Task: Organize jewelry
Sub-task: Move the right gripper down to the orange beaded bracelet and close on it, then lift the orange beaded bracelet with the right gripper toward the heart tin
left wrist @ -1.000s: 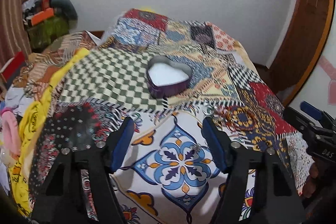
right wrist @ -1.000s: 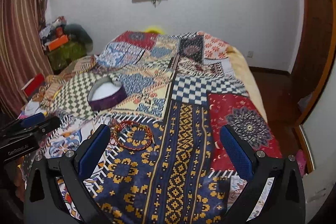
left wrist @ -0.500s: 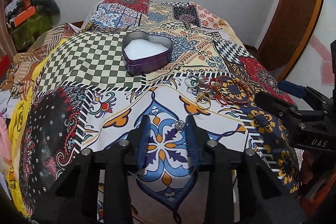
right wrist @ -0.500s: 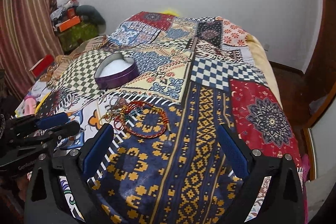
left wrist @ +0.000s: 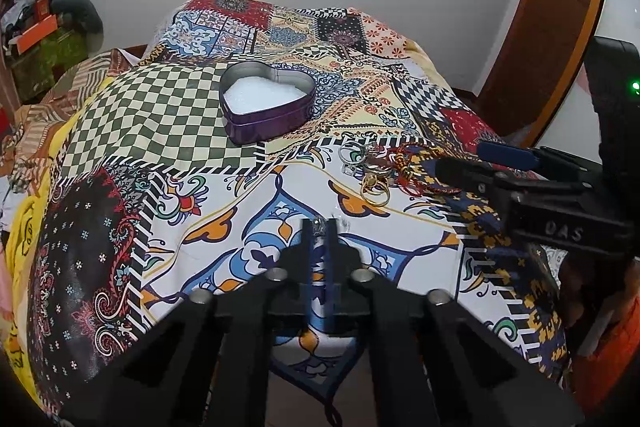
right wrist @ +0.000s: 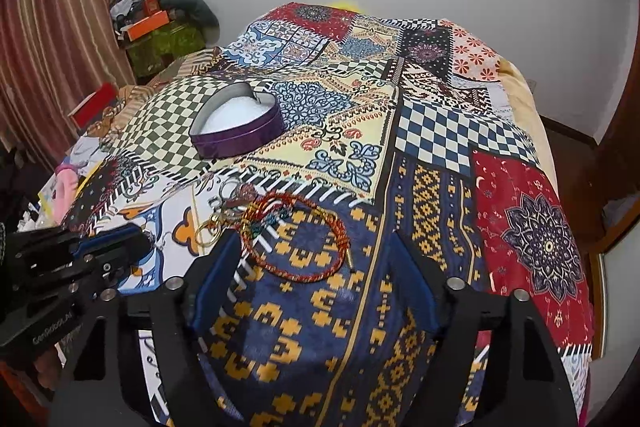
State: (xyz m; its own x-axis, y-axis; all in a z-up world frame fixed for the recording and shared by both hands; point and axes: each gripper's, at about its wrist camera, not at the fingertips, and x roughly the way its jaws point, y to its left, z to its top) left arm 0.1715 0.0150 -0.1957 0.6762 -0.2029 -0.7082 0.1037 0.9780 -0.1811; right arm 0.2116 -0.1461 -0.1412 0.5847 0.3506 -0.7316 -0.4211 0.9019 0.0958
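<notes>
So my left gripper (left wrist: 320, 227) was pinched tight on a small sparkly ring (left wrist: 319, 225), low over the quilt (left wrist: 168, 107), since the heart tin (left wrist: 266, 111) sat just ahead. My right gripper (right wrist: 316, 251) stayed spread, framing the red bracelet (right wrist: 296, 239) for later.

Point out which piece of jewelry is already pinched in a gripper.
The small silver piece, pinched at the tips of the left gripper. The gold rings, silver rings and red bracelet all lie loose on the bedspread.
</notes>
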